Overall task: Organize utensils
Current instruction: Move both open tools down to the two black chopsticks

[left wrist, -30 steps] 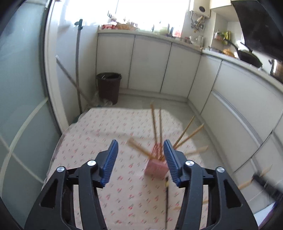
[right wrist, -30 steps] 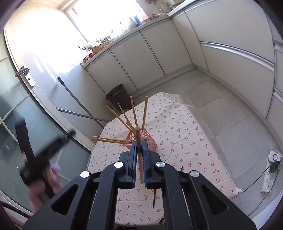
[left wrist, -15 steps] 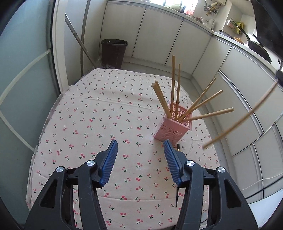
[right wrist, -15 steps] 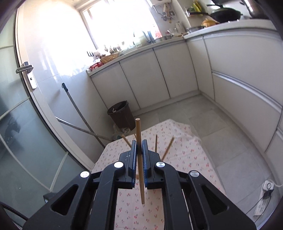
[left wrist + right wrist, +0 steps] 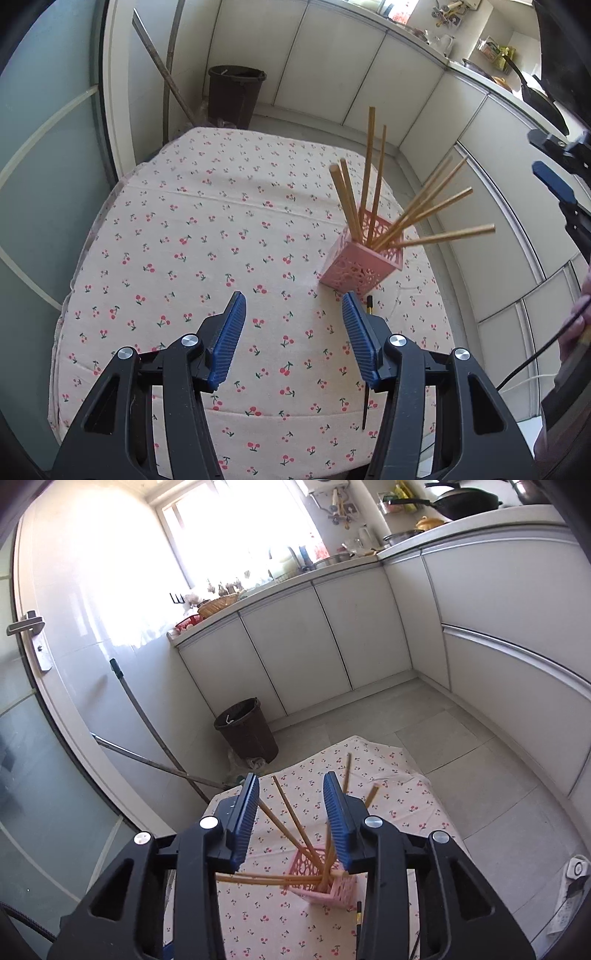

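Note:
A pink openwork holder stands on the cherry-print tablecloth, with several wooden chopsticks fanning out of it. A dark chopstick lies on the cloth beside it, partly behind my left gripper's finger. My left gripper is open and empty, above the cloth near the holder. My right gripper is open and empty, above the holder and its chopsticks. One of its blue fingers shows at the right edge of the left wrist view.
A dark bin and leaning poles stand past the table's far edge. White cabinets line the walls. A glass door is on the left. A cable and socket lie on the floor to the right.
My right gripper has opened and let go of the wooden chopstick, which now rests in the holder. My left gripper stayed open and shifted slightly.

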### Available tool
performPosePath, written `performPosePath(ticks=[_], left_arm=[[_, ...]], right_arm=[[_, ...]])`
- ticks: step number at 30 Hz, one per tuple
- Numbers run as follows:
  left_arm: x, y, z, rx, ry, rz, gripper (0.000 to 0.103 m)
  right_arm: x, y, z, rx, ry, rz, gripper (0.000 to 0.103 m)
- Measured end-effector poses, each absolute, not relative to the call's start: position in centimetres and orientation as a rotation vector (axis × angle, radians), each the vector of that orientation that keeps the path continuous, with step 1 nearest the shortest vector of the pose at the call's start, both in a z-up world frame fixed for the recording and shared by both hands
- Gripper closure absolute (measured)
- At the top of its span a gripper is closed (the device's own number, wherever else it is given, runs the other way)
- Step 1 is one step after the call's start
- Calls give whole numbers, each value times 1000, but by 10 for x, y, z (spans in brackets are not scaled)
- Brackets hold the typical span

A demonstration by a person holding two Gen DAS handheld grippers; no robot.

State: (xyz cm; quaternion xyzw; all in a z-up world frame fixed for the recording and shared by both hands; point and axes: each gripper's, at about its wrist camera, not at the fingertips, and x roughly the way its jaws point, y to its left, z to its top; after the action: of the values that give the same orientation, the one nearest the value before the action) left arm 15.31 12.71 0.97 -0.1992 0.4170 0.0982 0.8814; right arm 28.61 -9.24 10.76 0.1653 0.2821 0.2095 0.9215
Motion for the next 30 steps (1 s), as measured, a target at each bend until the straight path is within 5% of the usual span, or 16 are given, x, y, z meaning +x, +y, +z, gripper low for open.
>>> performPosePath(ticks=[4, 5, 7, 17, 30], left_arm=[[157, 115, 1, -383, 912, 175, 47], [158, 110, -2, -368, 926, 168, 44], [162, 100, -10, -334, 959, 154, 40], [184, 63, -60, -252, 1111, 136, 12], [210, 71, -114, -411, 1247, 203, 8]], right_arm=[[263, -120, 101, 404, 578, 430, 56], [255, -128, 97, 411, 582, 414, 50], [244, -142, 85, 409, 618, 372, 21], [241, -202, -48, 368, 1139, 154, 9], [234, -246, -83, 606, 1310, 112, 7]])
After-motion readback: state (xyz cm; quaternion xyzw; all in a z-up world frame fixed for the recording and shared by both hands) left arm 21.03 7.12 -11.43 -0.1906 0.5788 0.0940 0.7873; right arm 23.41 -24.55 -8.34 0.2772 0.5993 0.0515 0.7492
